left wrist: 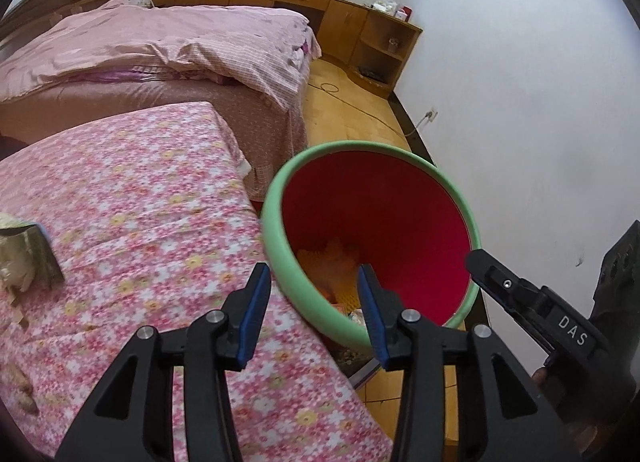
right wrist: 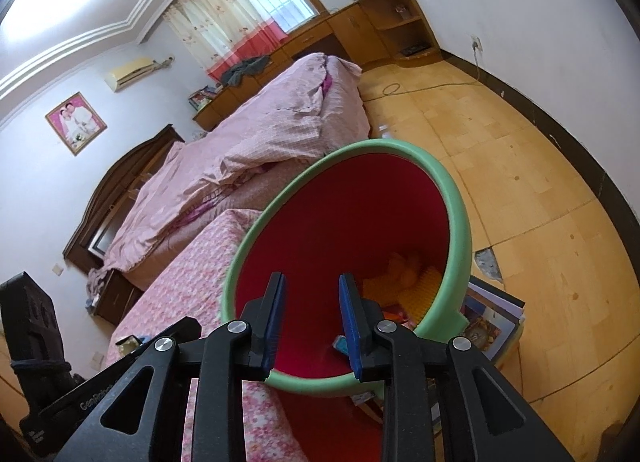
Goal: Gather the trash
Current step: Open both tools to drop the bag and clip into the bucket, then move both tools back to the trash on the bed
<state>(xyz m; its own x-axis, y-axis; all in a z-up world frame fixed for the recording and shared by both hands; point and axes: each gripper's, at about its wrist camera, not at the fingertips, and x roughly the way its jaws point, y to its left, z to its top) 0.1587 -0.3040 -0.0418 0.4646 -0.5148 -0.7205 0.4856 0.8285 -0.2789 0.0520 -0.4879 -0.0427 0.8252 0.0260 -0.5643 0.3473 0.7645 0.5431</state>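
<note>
A red bin with a green rim (left wrist: 276,197) (right wrist: 460,213) stands against the edge of the floral-clothed table (left wrist: 140,181). Yellow and orange trash (left wrist: 336,262) (right wrist: 408,274) lies at its bottom. My left gripper (left wrist: 313,270) is open and holds nothing, poised over the bin's near rim at the table edge. My right gripper (right wrist: 312,280) hangs over the bin's mouth, jaws apart with nothing between the pads. One of its fingers (left wrist: 504,282) shows by the bin's right rim. A crumpled wrapper (left wrist: 24,254) and small scraps (left wrist: 24,394) lie on the table at left.
A bed with a pink quilt (left wrist: 160,41) stands behind the table. Wooden cabinets (left wrist: 348,17) line the far wall. A cable (left wrist: 360,105) runs across the yellow floor to a wall socket. Magazines (right wrist: 492,318) lie beside the bin's base.
</note>
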